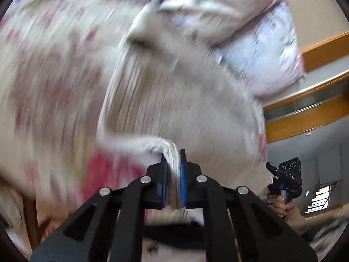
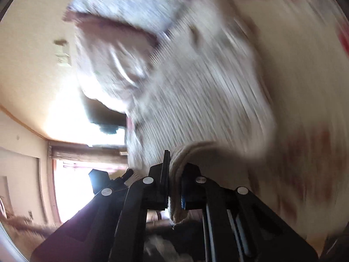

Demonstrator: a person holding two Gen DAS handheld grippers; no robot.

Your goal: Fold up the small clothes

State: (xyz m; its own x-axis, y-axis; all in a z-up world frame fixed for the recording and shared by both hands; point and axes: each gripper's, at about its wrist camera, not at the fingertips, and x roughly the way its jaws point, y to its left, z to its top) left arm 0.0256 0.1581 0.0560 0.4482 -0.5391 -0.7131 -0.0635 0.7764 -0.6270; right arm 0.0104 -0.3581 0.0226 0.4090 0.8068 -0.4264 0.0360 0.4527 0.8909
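Ribbed garment [image 1: 165, 91] motion-blurred, print unreadable, edges cut off by frame

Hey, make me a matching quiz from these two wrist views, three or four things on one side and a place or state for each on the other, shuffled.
Things:
1. cream ribbed knit garment
2. left gripper
3. right gripper
4. orange wooden trim

Places or states:
A. at the right edge of the left wrist view
B. shut on a folded cloth edge, blue pads showing on both fingers
C. blurred, held up in front of both cameras
D. shut on cloth beside a bright window

Pairs: 1-C, 2-B, 3-D, 4-A
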